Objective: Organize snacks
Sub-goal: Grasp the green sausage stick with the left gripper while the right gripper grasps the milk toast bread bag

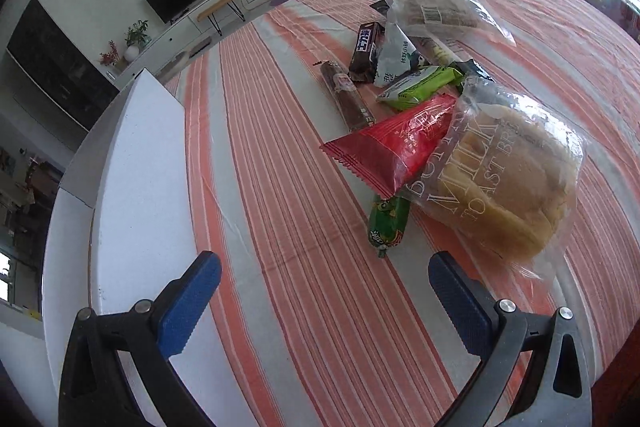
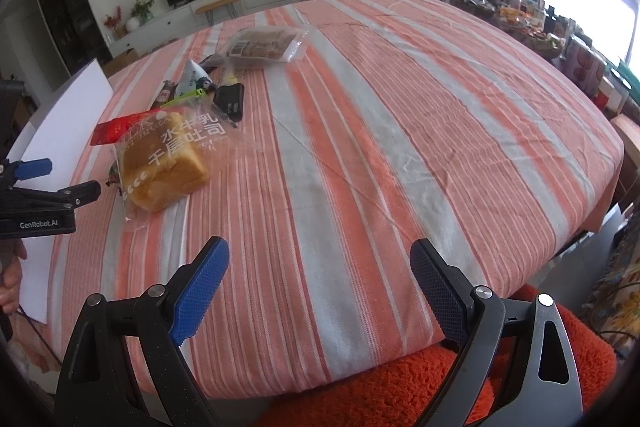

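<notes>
Several snacks lie in a loose pile on the striped tablecloth [image 1: 280,227]. Nearest is a clear bag of milk toast bread [image 1: 504,179], with a red packet [image 1: 396,147] tucked under its edge and a green sausage [image 1: 386,223] below. Behind them lie a long brown bar [image 1: 346,95], a dark chocolate pack [image 1: 366,53], a green packet [image 1: 424,85] and a clear biscuit bag [image 1: 440,11]. My left gripper [image 1: 324,267] is open and holds nothing, just short of the bread. My right gripper [image 2: 320,255] is open over bare cloth, to the right of the bread [image 2: 164,167].
A white foam board [image 1: 136,167] lies along the table's left side. In the right wrist view the left gripper [image 2: 68,178] and a hand [image 2: 10,283] show at the left edge. An orange fuzzy seat [image 2: 400,387] sits below the table's near edge. A cluttered side table [image 2: 540,27] stands at the right.
</notes>
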{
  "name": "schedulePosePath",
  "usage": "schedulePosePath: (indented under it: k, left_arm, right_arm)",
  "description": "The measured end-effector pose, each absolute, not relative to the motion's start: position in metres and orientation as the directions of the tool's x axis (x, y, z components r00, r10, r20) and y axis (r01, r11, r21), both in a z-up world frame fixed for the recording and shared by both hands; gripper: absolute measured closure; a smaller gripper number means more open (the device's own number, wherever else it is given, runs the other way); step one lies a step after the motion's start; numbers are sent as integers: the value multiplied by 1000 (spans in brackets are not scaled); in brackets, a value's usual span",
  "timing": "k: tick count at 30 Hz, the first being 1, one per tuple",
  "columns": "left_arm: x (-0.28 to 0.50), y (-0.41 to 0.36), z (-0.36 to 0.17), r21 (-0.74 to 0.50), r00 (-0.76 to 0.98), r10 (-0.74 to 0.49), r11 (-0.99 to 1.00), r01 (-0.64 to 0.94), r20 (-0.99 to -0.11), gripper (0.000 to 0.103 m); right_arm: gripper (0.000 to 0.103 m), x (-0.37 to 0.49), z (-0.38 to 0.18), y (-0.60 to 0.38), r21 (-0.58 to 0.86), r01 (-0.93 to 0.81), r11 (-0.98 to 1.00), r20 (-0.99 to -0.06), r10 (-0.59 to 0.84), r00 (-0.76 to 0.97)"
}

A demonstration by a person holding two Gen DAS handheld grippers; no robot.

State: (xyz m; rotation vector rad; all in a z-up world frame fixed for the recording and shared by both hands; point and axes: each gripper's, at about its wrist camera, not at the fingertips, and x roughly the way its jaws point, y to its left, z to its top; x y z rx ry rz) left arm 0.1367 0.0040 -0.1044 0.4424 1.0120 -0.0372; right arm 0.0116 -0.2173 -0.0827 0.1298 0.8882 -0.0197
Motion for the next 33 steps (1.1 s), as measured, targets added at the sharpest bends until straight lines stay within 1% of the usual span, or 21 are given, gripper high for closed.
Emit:
schedulePosePath:
  k: [3,6,8,11,14,17,20,23,24,25,26,27,28,31,33]
  left_arm:
    - [145,-26,-104,336,552,163,913,229,-818,2]
    - [135,-61,-94,272,560,53,909,315,-827,2]
    - [126,-72,-85,291,588,29,888,357,-809,2]
    - [125,-55,-72,300,601,31,886,353,-798,2]
    - [136,-20,-68,282,564,51,901,330,-824,2]
    - [138,-6,-82,273,491,67,891,363,-869,2]
    - [137,-13,-106,268,459,60,875,404,-887,5]
    - [157,-16,-122,241,459,45,894,377,-887,21]
    - [164,-12,-121,190,473,1,916,352,-881,32]
    - [171,-8,-122,152,469,-17,935,321,-883,46]
    - [174,-3,-121,89,453,-61,949,302,-889,75]
    - [175,3,-122,41,428,-85,960,278,-900,80]
    - [171,6,-121,24,421,-94,963,267,-902,80]
    - [137,15,-121,32,419,-83,965,259,-904,81]
    - [110,26,-122,-19,404,-117,971,238,-907,80]
  right_arm:
    - [9,11,-82,-217,102,68,992,-772,36,635]
    - [9,11,-83,-219,109,70,992,-774,40,632]
    - [9,10,-83,-220,115,72,991,-774,44,632]
    - [9,9,-82,-223,134,69,989,-768,59,637]
    - [9,11,-84,-225,149,67,987,-773,74,629]
    - [9,13,-85,-224,155,63,986,-779,83,622]
    - [9,13,-85,-222,151,60,987,-779,82,622]
    - [9,12,-84,-222,146,61,987,-776,76,625]
    - [9,11,-84,-223,146,64,987,-774,74,628]
    - [9,10,-83,-224,145,67,987,-773,71,631]
    - [9,9,-83,-224,146,70,987,-771,69,633]
    - [9,8,-82,-225,147,73,986,-769,68,636]
    - [9,8,-82,-226,150,76,986,-768,68,637]
    - [9,11,-83,-227,160,77,984,-771,77,632]
    - [9,12,-85,-229,178,75,981,-776,93,623]
